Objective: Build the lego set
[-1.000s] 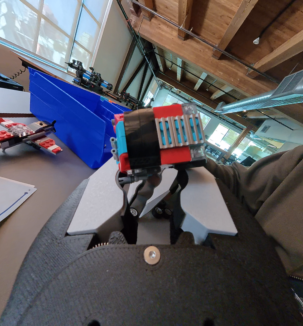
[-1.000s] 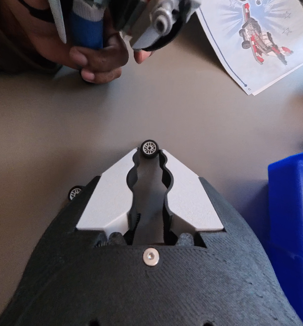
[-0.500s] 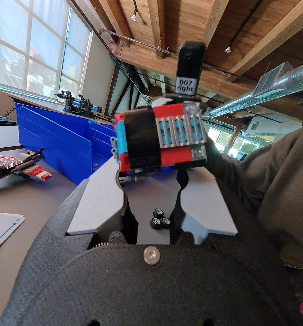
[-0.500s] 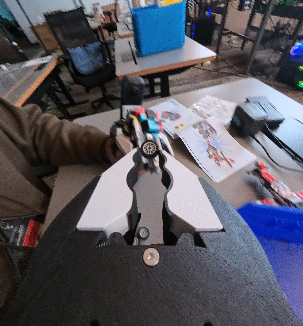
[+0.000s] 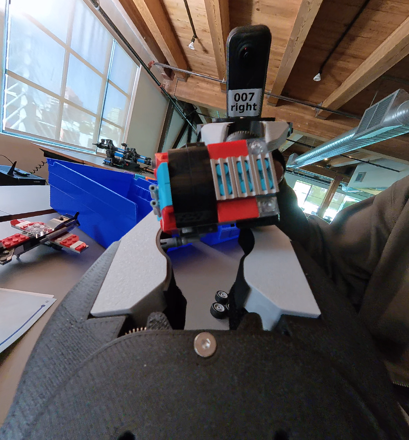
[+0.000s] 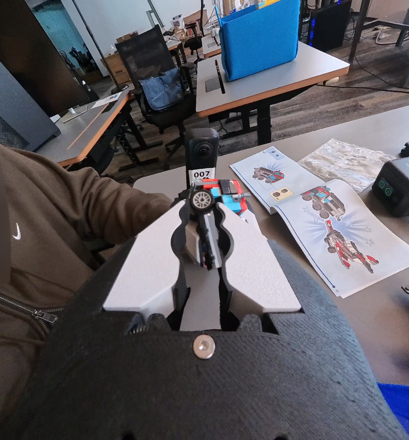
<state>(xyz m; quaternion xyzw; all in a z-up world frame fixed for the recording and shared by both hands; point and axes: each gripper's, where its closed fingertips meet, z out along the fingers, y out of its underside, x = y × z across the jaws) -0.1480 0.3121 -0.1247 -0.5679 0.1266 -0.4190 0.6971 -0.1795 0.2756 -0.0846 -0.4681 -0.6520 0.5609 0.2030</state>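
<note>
My left gripper [image 5: 206,234] is shut on a brick-built truck [image 5: 216,188] with red, black and cyan bricks and a grey grille, and holds it up off the table. The truck also shows in the right wrist view [image 6: 229,195], just beyond my right gripper. My right gripper [image 6: 201,202] is shut on a small wheel [image 6: 201,199] with a black tyre and grey rim, held right at the truck's side. In the left wrist view the right gripper [image 5: 244,133] sits just above the truck. I cannot tell whether the wheel touches the truck.
Three loose small wheels [image 5: 219,303] lie on the grey table below the left gripper. A blue bin [image 5: 91,197] and a red and white brick plane [image 5: 34,238] stand to the left. An open instruction booklet [image 6: 317,221] and a black device [image 6: 401,185] lie to the right. Spacing between my two grippers at the tips: around 6 centimetres. My left tips are roughly 25 centimetres from the black device [image 6: 401,185].
My right gripper has lifted the wheel off the table and brought it up to the truck. My left gripper kept its hold on the truck and tilted a little.
</note>
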